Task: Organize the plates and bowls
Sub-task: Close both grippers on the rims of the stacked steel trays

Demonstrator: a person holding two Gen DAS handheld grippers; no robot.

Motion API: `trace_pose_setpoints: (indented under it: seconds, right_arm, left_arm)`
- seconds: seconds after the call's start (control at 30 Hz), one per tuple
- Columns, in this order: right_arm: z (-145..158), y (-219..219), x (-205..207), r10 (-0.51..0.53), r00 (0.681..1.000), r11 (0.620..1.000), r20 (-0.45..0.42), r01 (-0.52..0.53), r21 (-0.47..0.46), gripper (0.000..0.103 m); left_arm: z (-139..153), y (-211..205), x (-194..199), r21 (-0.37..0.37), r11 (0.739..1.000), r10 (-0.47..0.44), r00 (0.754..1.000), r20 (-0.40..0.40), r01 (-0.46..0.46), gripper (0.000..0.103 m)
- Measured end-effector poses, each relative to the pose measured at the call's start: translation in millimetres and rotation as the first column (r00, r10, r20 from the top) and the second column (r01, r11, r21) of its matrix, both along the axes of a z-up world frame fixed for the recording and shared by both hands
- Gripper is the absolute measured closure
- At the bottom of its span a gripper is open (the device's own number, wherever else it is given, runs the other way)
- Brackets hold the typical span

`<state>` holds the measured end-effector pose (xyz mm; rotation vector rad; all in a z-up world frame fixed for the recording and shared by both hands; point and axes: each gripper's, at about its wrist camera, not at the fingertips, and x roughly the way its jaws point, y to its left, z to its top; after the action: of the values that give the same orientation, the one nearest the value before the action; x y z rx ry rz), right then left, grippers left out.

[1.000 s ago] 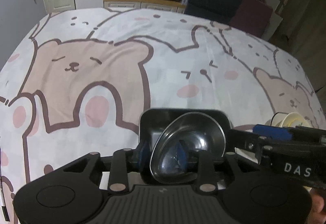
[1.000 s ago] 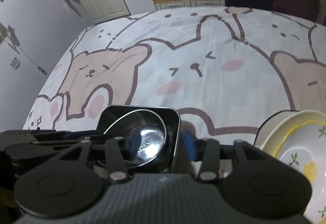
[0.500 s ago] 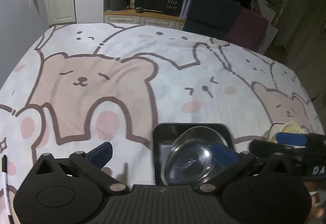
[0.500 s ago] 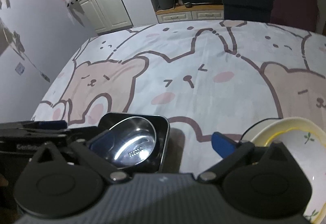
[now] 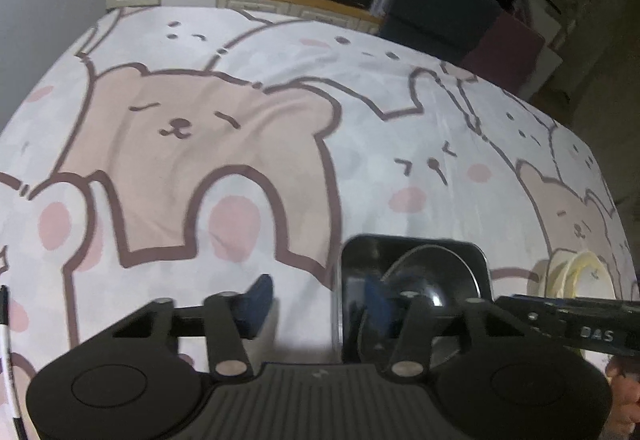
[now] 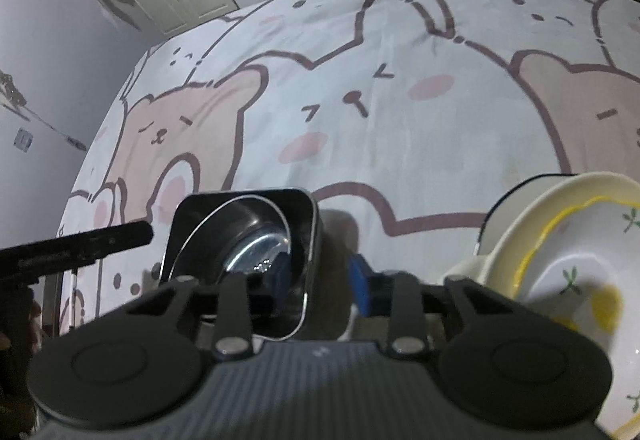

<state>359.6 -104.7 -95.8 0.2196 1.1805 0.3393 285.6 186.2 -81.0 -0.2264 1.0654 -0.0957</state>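
- Left tongs (image 5: 316,306) sat at the bottom of the left wrist view, jaws apart but closing, astride the left wall of the black square dish (image 5: 414,252): one blue pad lay outside over the cloth, the other inside the dish, and no pad visibly pressed on that wall.
- Right tongs (image 6: 322,274) at the bottom of the right wrist view were likewise closing, astride the right wall of the same dish, one pad inside and one outside; contact could not be confirmed.
- Nested in the dish, at lower centre of both views, lay the steel bowl (image 6: 256,240), tilted rather than flat, so that part of the sorting looked done.
- At the lower right of the right wrist view stood a second stack: a cream flowered bowl (image 6: 576,280) resting in a dark-rimmed white bowl (image 6: 516,196), near the dish but apart from it.
- Judged from this, two piles were formed; merging or moving them remained.
- Most of the table, under its bear-print cloth (image 5: 200,128), carried nothing else in view.
- Hidden points: the near walls of the dish behind the tongs' bodies, the cream bowl's right edge cut off by the frame, and motion blur over both rims.
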Motion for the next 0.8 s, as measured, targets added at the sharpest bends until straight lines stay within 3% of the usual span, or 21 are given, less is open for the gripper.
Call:
trace_pose_setpoints:
  seconds: [0.1,0.13,0.17,0.47,0.57,0.8]
  right_arm:
    - [-7.7,4.6,2.5,0.007,1.000,1.000,-0.022,-0.007,0.004,0.082]
    - [-10.6,5.5,2.8,0.009,0.999,1.000,-0.031,-0.009,0.002,0.092]
    - [-12.9,5.9,3.6,0.013,0.999,1.000,-0.036,-0.013,0.009,0.094]
    - [-15.8,11.0,4.3,0.033,0.999,0.999,-0.037,-0.034,-0.002,0.096]
    - [-16.5,11.3,4.7,0.032,0.999,0.999,-0.036,-0.032,-0.002,0.096]
    - [-17.1,10.3,4.1,0.037,0.999,0.999,-0.022,-0.037,-0.005,0.098]
  left_arm:
    - [-4.9,-5.2,3.1,0.000,1.000,-0.024,0.999,-0.021,0.024,0.075]
    - [-7.2,-6.8,4.0,0.004,1.000,-0.027,0.999,-0.033,0.028,0.083]
    - [-9.4,-8.0,4.8,0.010,0.999,-0.030,0.999,-0.043,0.030,0.085]
    - [-21.6,-18.7,12.0,0.027,0.998,-0.059,0.995,-0.085,0.062,0.087]
    - [-26.0,-21.5,14.0,0.035,0.997,-0.069,0.992,-0.104,0.073,0.098]
    - [-22.1,-18.1,10.9,0.000,0.999,-0.049,0.995,-0.085,0.049,0.099]
